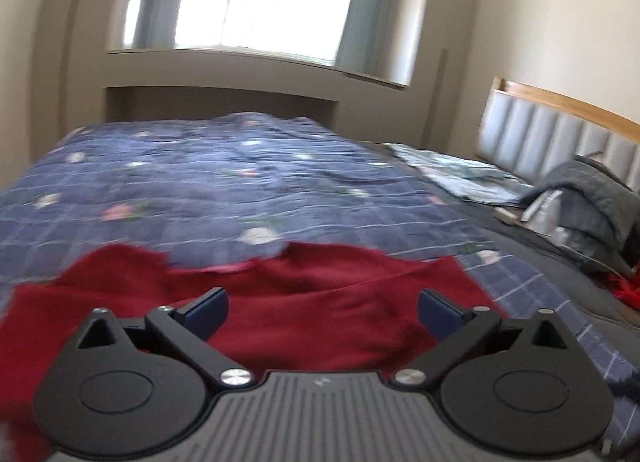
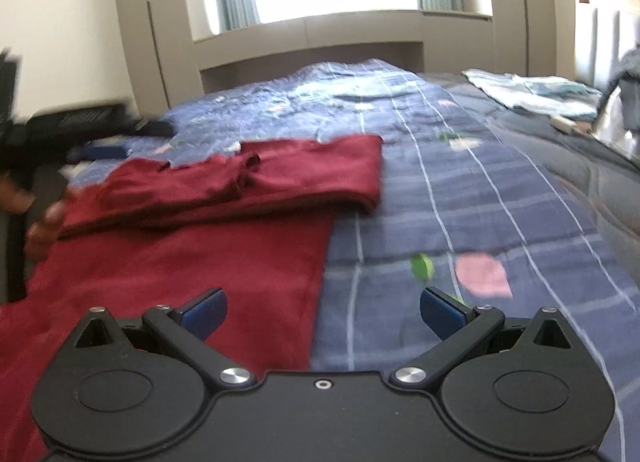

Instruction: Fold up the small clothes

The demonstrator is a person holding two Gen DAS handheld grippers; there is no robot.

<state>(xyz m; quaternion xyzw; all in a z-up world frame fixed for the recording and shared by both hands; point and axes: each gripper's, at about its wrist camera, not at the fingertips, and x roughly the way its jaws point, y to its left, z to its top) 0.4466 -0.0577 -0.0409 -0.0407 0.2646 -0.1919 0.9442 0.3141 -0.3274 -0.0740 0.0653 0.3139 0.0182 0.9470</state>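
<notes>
Spread wide and holding nothing, the left gripper (image 1: 322, 312) hovers low over the red garment (image 1: 280, 302), which lies on the blue checked quilt (image 1: 224, 177) directly beneath and ahead of its jaws. Further right, the right gripper (image 2: 323, 313) is equally parted and empty; the garment's straight side edge runs between its jaws, a folded sleeve ahead to the left. Soft, light knit, likely to sag: pinch a hem corner.

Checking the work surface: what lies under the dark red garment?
The dark red garment lies flat on a blue checked floral quilt covering the bed. Whatever lies beneath the garment's middle is hidden.
</notes>
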